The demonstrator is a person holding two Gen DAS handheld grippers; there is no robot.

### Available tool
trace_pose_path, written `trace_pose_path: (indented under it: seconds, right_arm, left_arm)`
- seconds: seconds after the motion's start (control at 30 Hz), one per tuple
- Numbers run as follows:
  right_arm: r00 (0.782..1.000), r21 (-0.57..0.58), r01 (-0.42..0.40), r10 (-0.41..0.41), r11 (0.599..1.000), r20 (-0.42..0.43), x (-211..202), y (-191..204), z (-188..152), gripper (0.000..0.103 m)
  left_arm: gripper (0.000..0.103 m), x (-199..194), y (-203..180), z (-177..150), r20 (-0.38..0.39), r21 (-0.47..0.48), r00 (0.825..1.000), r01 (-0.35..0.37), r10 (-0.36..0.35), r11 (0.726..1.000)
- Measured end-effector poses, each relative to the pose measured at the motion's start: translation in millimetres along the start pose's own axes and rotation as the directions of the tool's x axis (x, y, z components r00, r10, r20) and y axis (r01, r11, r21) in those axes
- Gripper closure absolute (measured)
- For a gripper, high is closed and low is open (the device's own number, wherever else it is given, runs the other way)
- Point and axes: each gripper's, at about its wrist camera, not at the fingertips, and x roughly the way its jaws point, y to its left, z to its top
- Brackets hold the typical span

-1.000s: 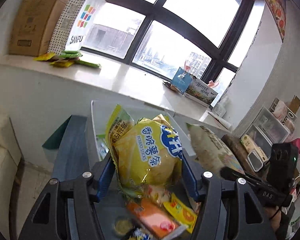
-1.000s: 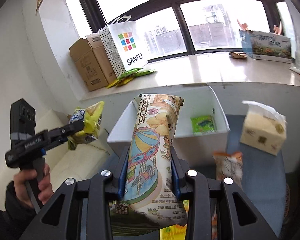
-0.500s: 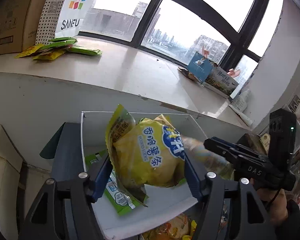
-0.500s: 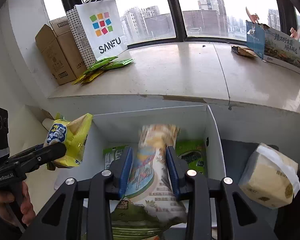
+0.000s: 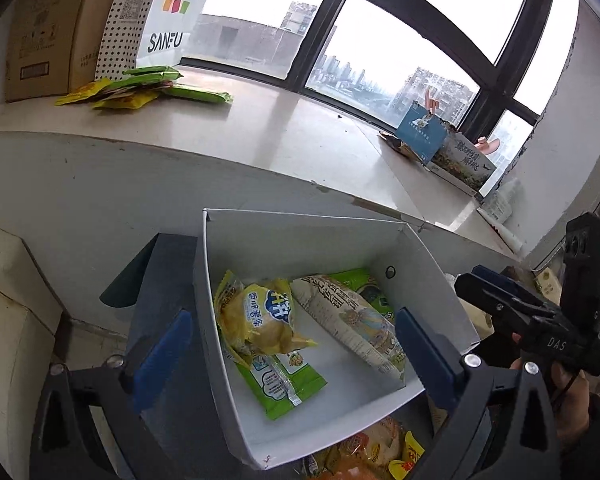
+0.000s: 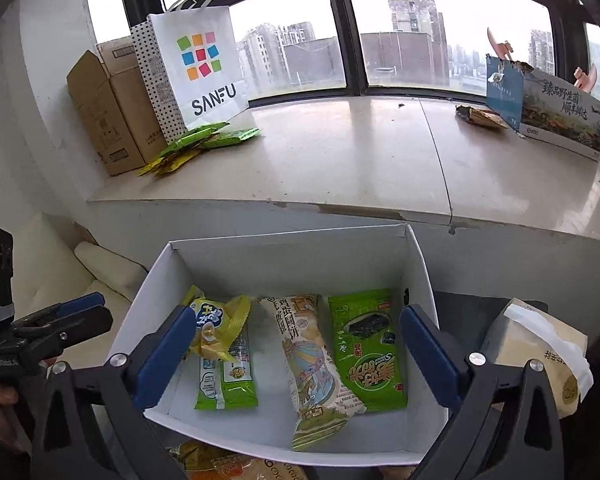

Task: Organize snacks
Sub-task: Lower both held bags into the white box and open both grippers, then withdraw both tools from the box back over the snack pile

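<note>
A white box [image 6: 284, 248] [image 5: 300, 232] stands below the window sill. Inside lie a yellow potato-stick bag [image 5: 256, 320] [image 6: 216, 328] on top of a green packet [image 6: 224, 384], a long egg-roll bag [image 6: 312, 364] [image 5: 352, 320] in the middle, and a green seaweed packet [image 6: 364, 352] at the right. My left gripper [image 5: 296, 356] is open and empty above the box. My right gripper [image 6: 300, 352] is open and empty above the box too. More snack bags [image 5: 372, 452] lie in front of the box.
A tissue box [image 6: 540, 356] stands right of the white box. On the sill are a SANFU paper bag [image 6: 196, 68], cardboard boxes [image 6: 104, 112], loose green and yellow packets [image 6: 196, 144] and a printed carton [image 6: 548, 108].
Both grippers moved forward over the box and opened. The yellow bag and the egg-roll bag were let go and now lie inside the box.
</note>
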Motion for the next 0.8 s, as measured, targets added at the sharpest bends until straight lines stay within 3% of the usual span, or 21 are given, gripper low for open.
trace_pose_path:
  seconds: [0.23,0.37,0.6,0.8]
  right_arm:
    - [0.990,-0.057,-0.079,0.085,0.995,0.114,-75,19,-24,0.000]
    - [0.979,-0.074,-0.109,0.120,0.991,0.162,-121,19,-61,0.000]
    - [0.967,-0.030,-0.111,0.115,0.993,0.225,-191,10,-142,0.000]
    - [0.976,0.002,-0.023,0.022,1.000,0.219,-236,2,-213,0.000]
  left_arm:
    - [0.000,-58,-37,-24,0.109,0.160,0.994,-0.005,-0.013,0.987]
    - [0.000,-93,-57,-45,0.128,0.228,0.988,0.060,-0.091,0.972]
    - [0.000,-138,-75,-100,0.117,0.265,0.980,0.123,-0.159,0.956]
    - [0.000,-163,-80,-151,0.083,0.283,0.985,0.124,-0.153,0.951]
